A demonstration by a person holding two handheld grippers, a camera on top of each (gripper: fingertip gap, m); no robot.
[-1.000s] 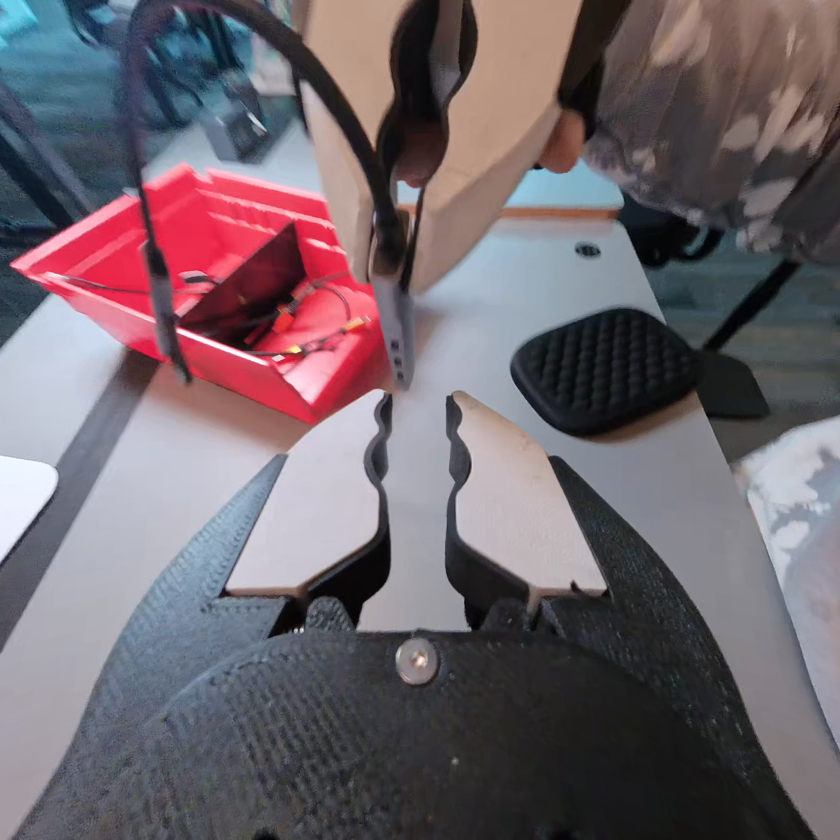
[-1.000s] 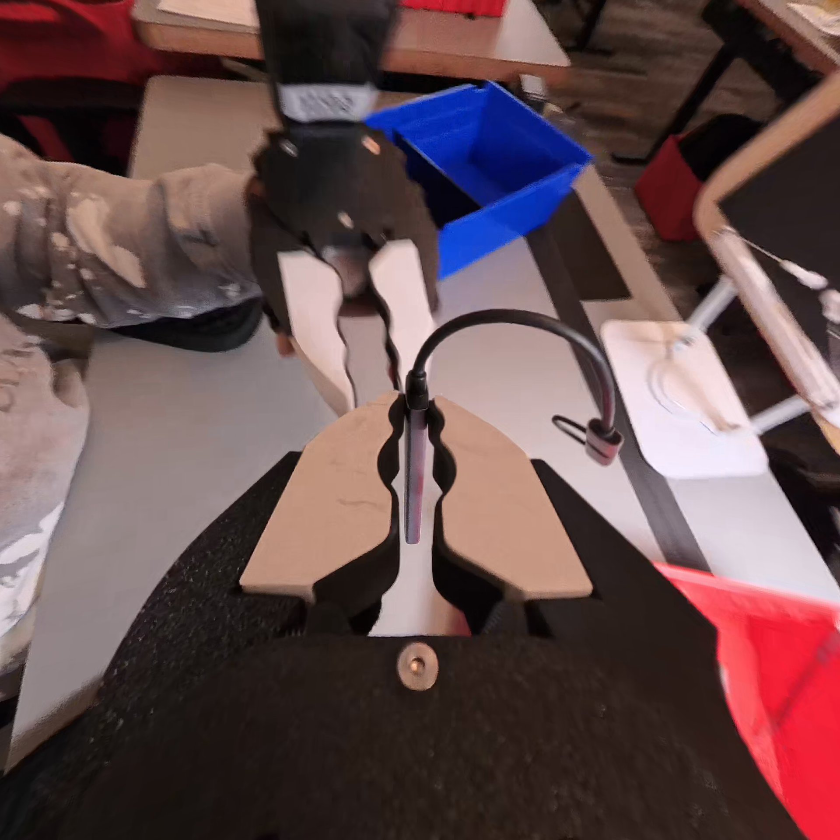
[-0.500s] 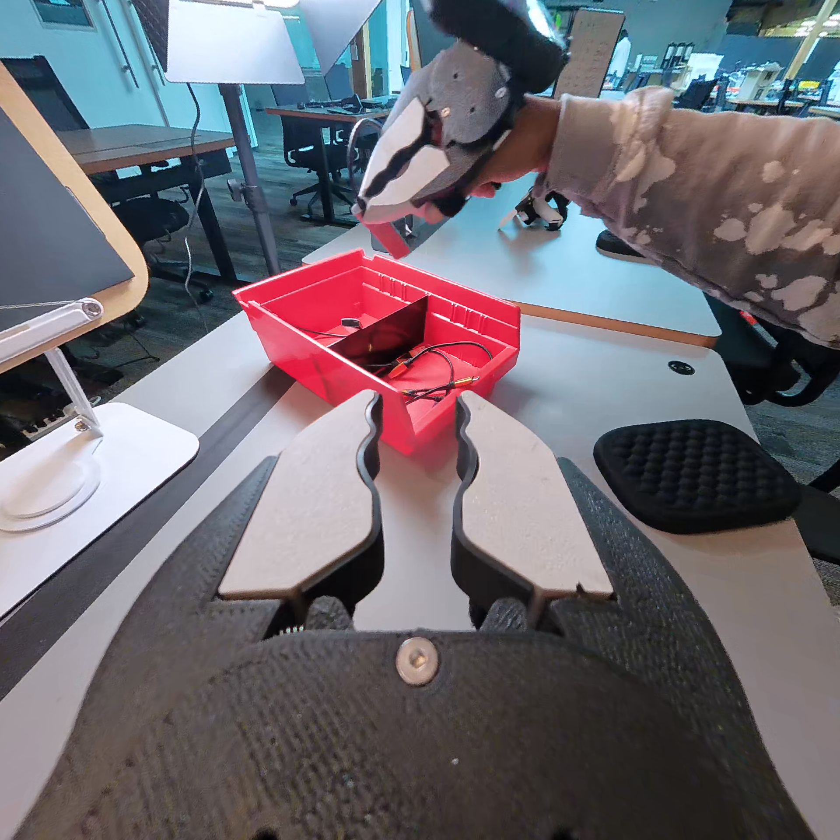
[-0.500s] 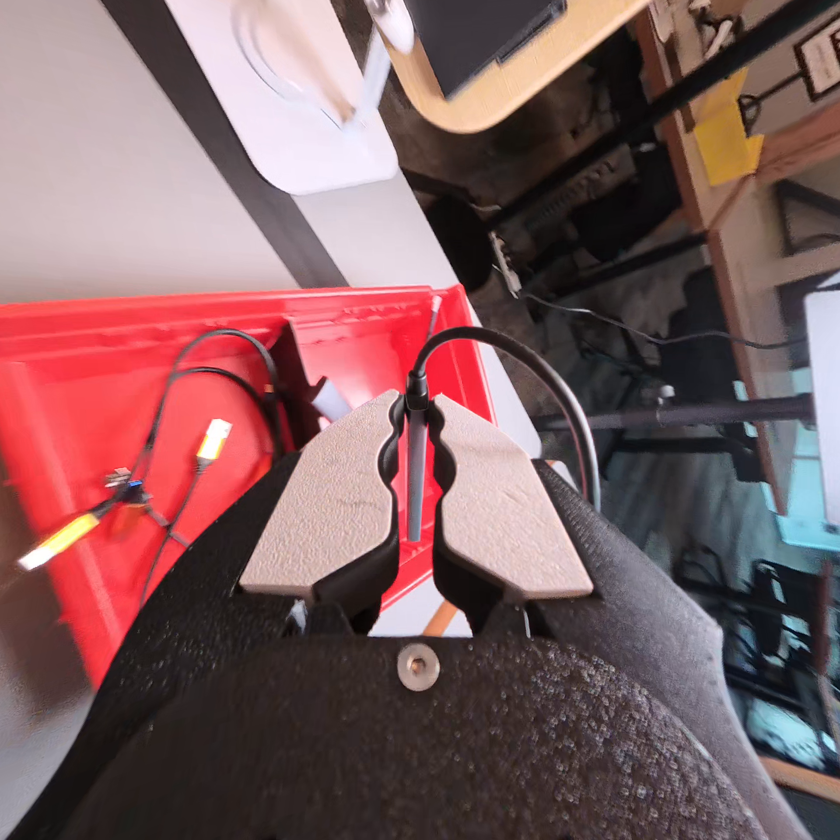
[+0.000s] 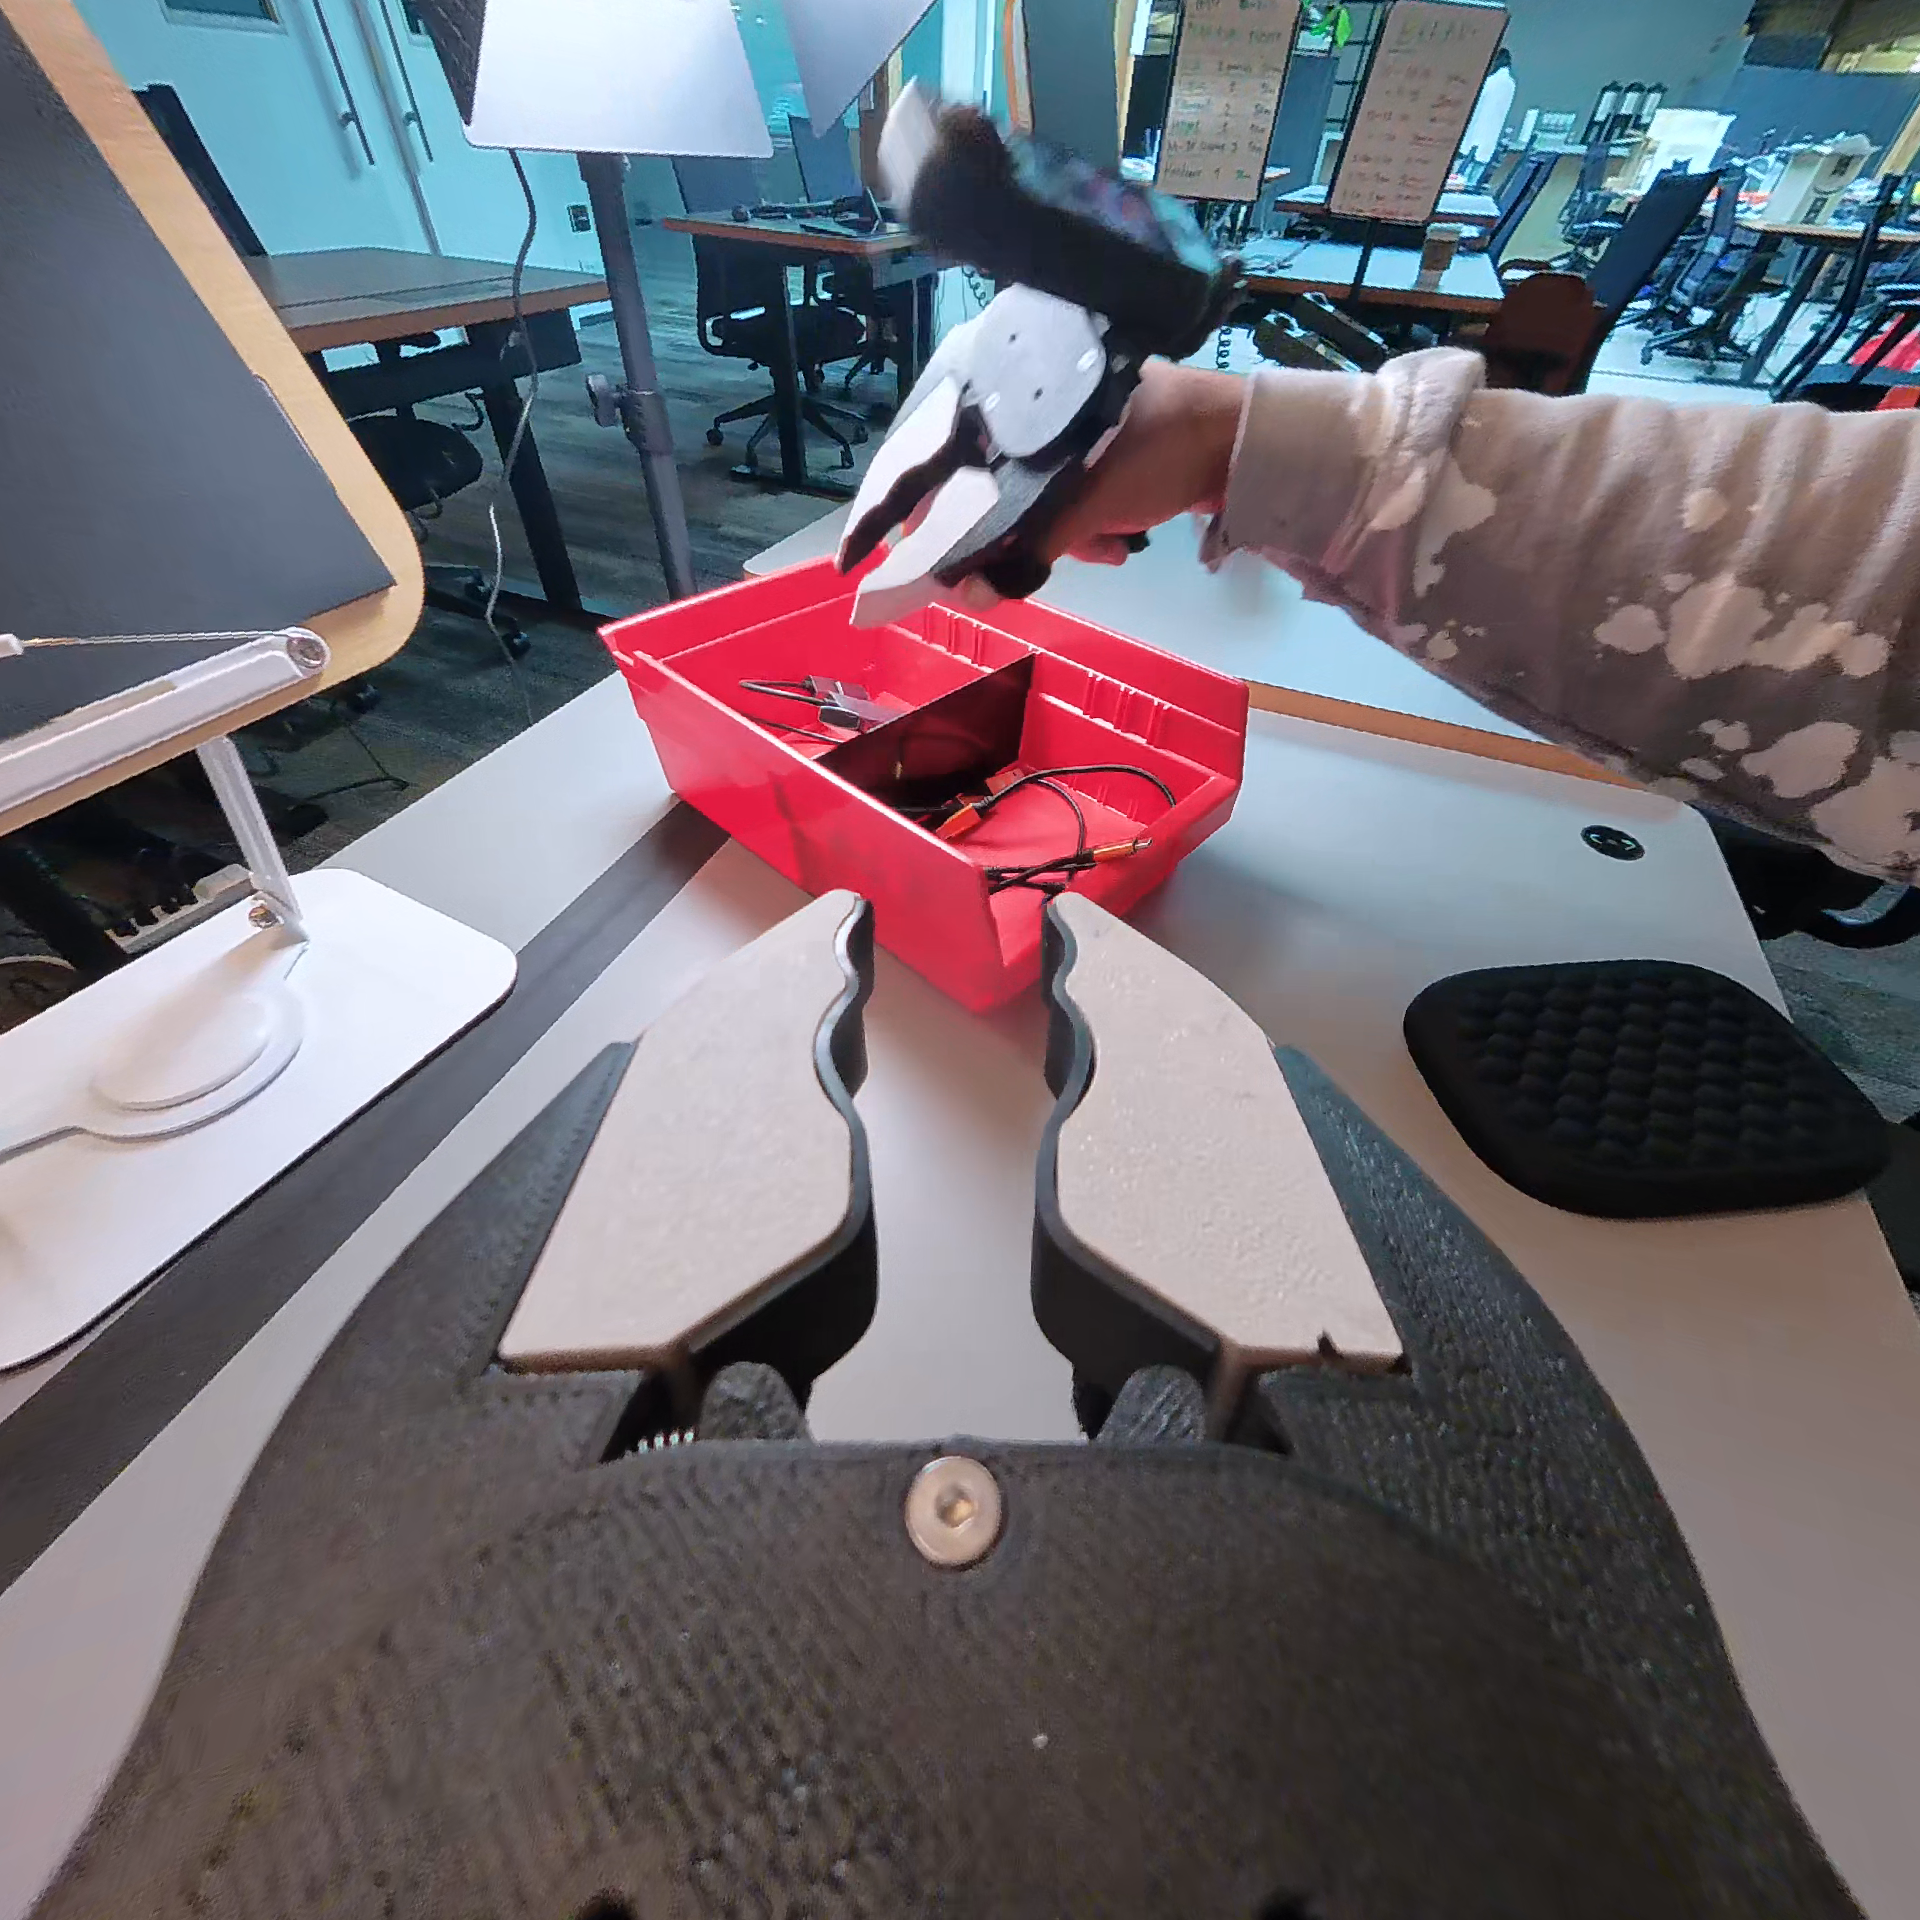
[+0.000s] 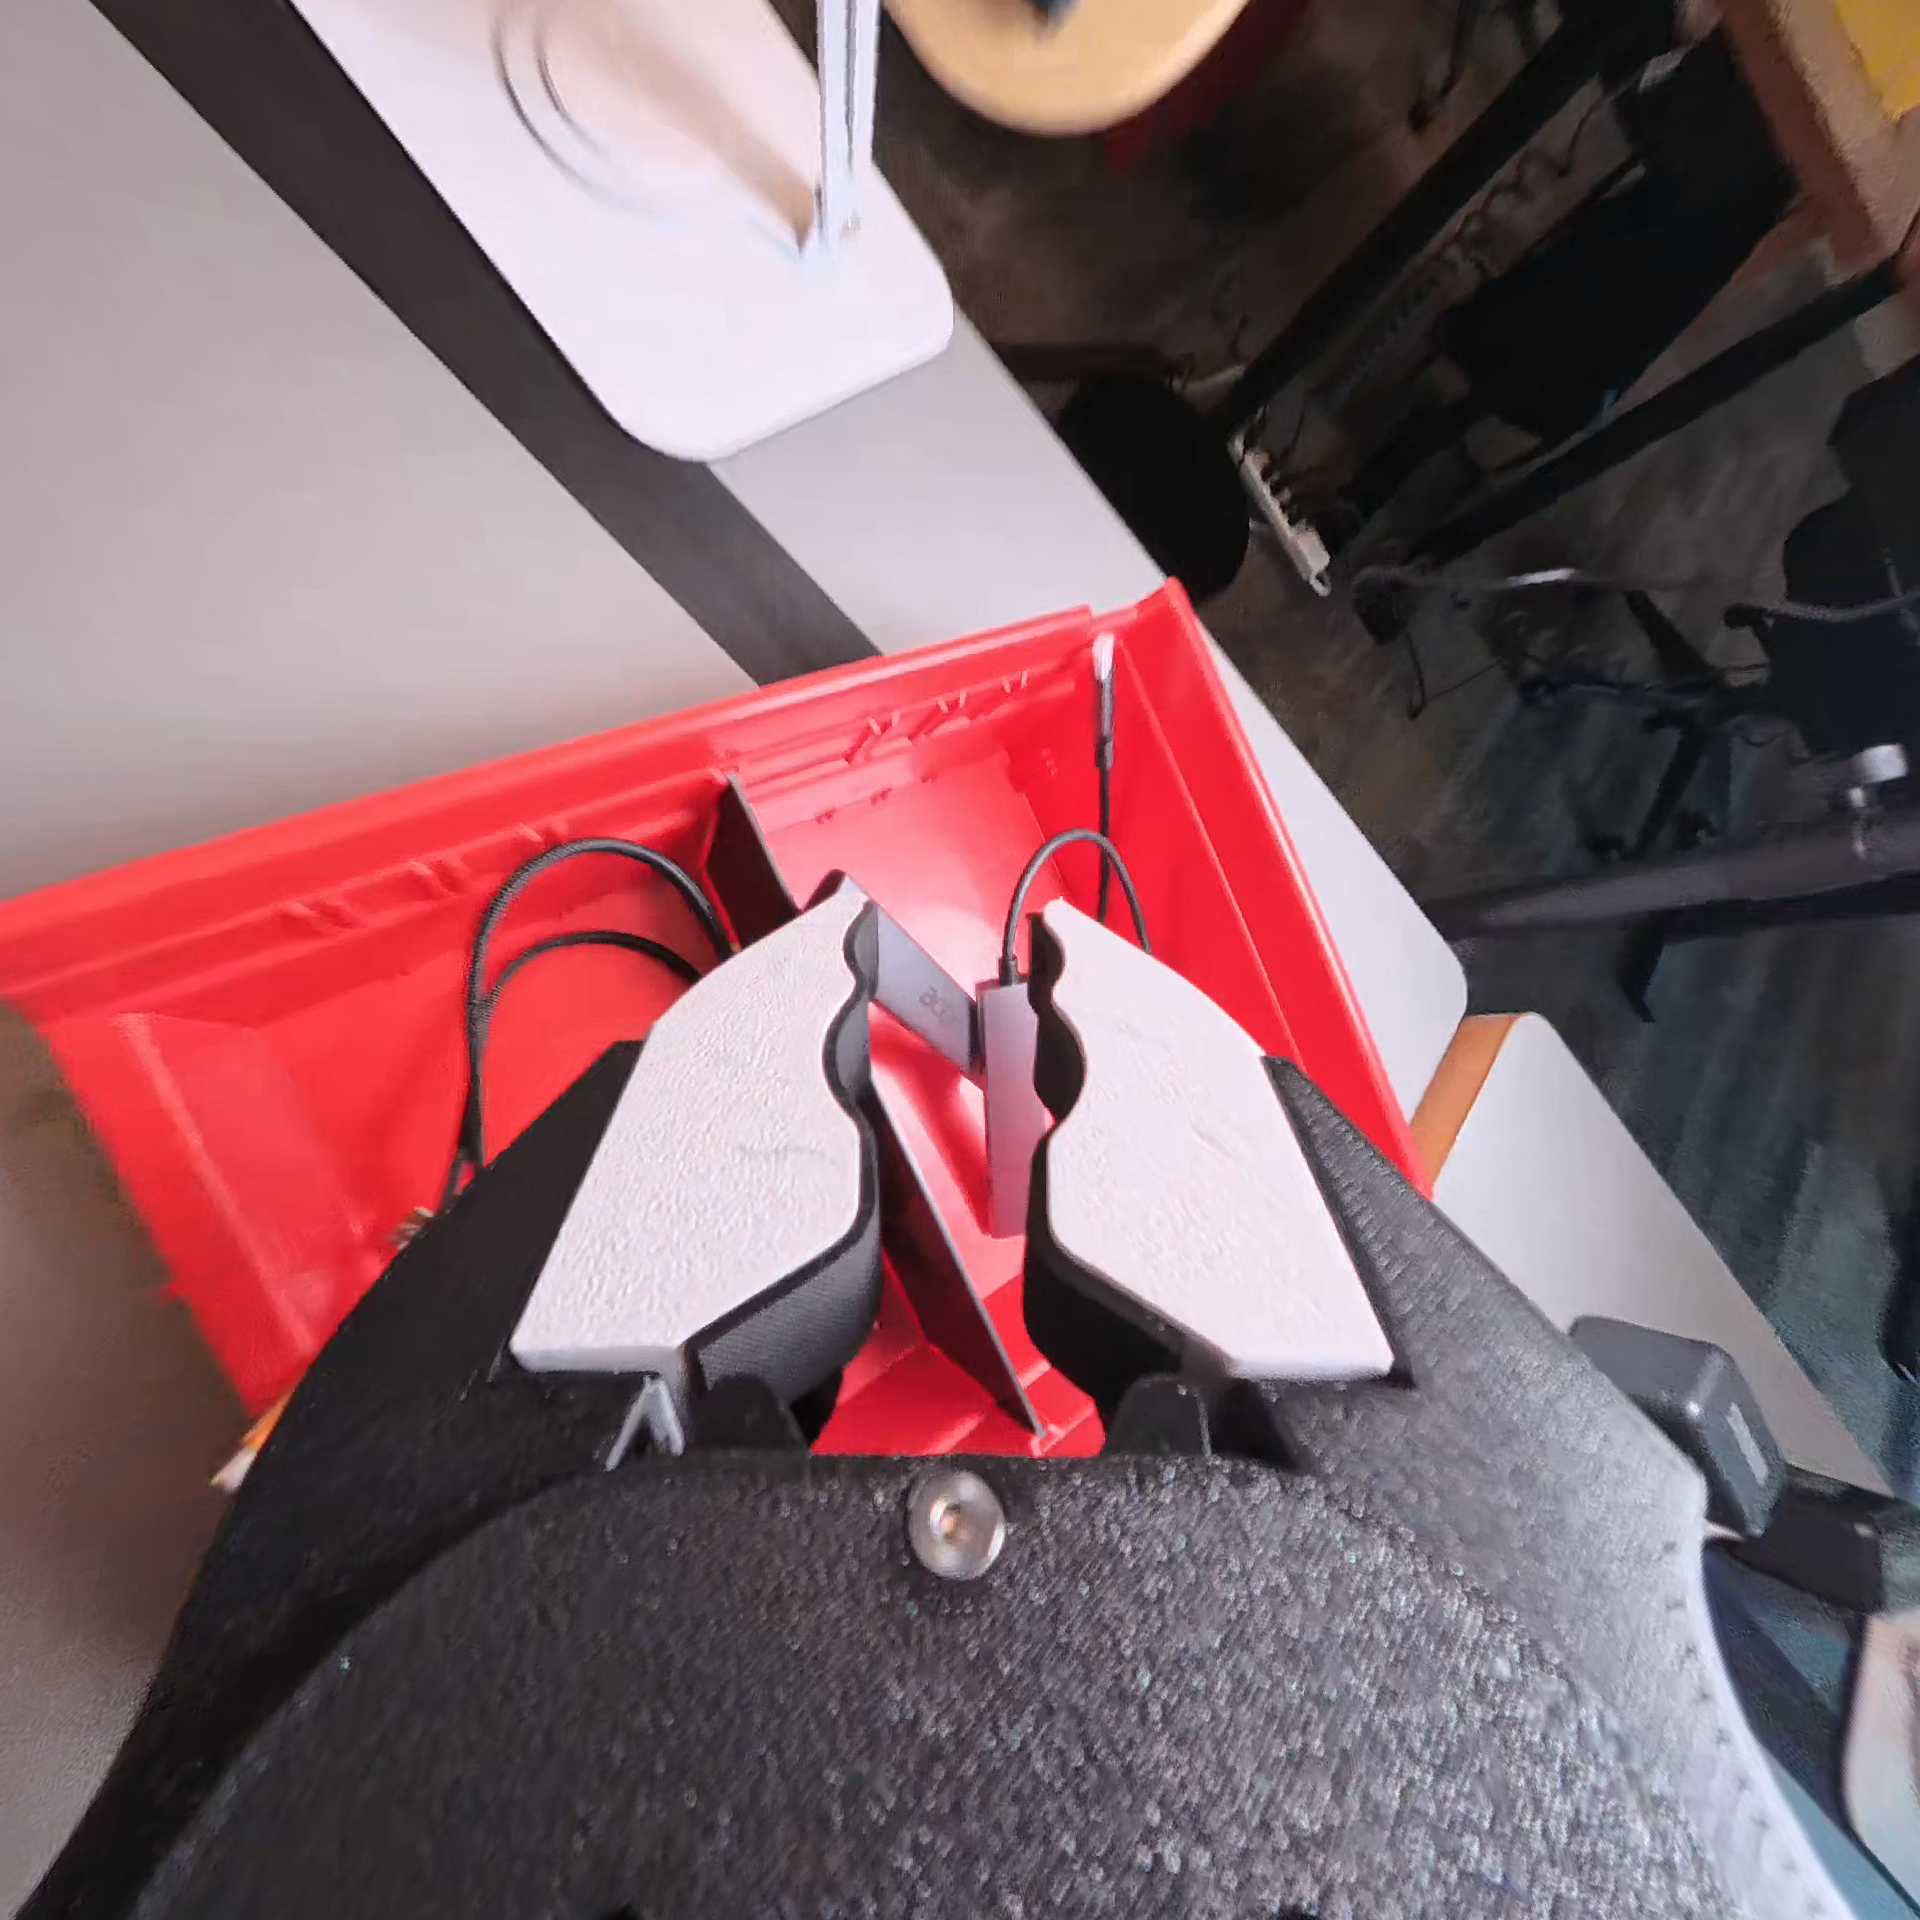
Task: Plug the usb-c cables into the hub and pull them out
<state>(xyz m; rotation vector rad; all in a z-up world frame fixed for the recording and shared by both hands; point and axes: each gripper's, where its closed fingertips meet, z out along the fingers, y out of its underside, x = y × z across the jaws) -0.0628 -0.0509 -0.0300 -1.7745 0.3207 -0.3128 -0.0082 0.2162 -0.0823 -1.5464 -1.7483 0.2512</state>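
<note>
A red bin [image 5: 935,935] with a black divider [image 5: 935,727] stands on the grey table. My right gripper [image 6: 945,914] is open and hangs over the bin's far compartment; it also shows in the left wrist view [image 5: 883,582]. A grey hub [image 6: 1013,1112] with its black cable [image 6: 1081,862] lies loose in that compartment below my open fingers, beside a second grey hub [image 6: 925,1003]. Both hubs show small in the left wrist view [image 5: 842,701]. Black cables with orange plugs [image 5: 1039,821] lie in the near compartment. My left gripper [image 5: 951,914] is open and empty, just short of the bin.
A white monitor stand base [image 5: 208,1039] sits left of a dark strip [image 5: 312,1195] in the table. A black padded rest [image 5: 1642,1081] lies at the right near the table edge. The person's sleeve [image 5: 1558,582] reaches over the back of the table. Spacing between my two grippers at the tips: around 30 cm.
My right gripper carried the hub over the red bin and opened; the hub now lies in the bin. My left gripper drew back from the right one and stays open.
</note>
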